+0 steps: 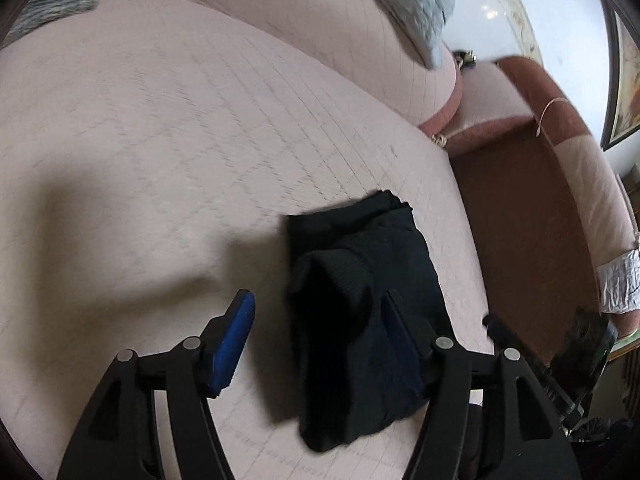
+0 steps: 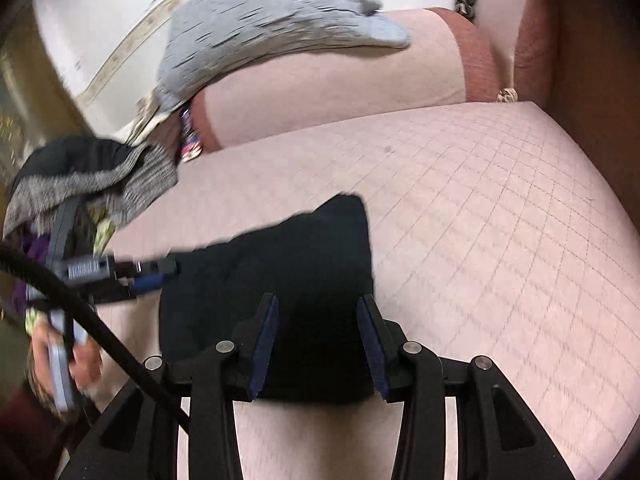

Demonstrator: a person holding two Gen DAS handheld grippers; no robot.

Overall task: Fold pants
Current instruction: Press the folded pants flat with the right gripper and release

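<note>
Pink quilted sofa seat (image 1: pixel 160 128), stitched in a square grid, is carrying the load. Lying directly on it: black pants (image 1: pixel 360 320), folded into a compact bundle near the front edge of the cushion (image 2: pixel 480 220). A grey marled garment (image 2: pixel 100 188) is resting on the seat at one end, overlapping a dark item. A light grey blanket (image 2: pixel 272 20) is draping over the backrest (image 2: pixel 328 92).
</note>
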